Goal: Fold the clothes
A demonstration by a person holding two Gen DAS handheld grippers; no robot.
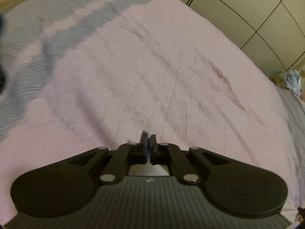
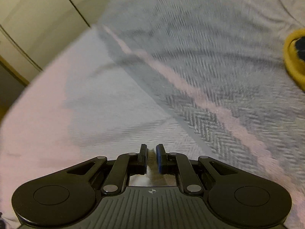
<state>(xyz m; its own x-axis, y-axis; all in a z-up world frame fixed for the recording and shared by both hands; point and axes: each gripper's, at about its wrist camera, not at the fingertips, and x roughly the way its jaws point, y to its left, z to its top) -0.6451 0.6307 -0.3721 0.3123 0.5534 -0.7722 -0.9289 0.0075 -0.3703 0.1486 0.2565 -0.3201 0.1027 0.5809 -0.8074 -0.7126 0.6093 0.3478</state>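
Both grippers matte black, silver pivot screws, ribbed grey base; right gripper (image 2: 152, 157) fingers (image 2: 159, 157) blue-padded.

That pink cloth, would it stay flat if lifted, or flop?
Probably flop: the pink cloth shows soft creases and drapes over the bed's edge. It looks light and fuzzy, so likely not slippery; the left gripper is pinched shut on it.

Pink cloth (image 1: 152, 66) (lightly creased) flat on bed

Both wrist cams look fwd, close over pink cloth (image 1: 152, 76); shared: its grey-bedcover (image 2: 219, 47) edge.
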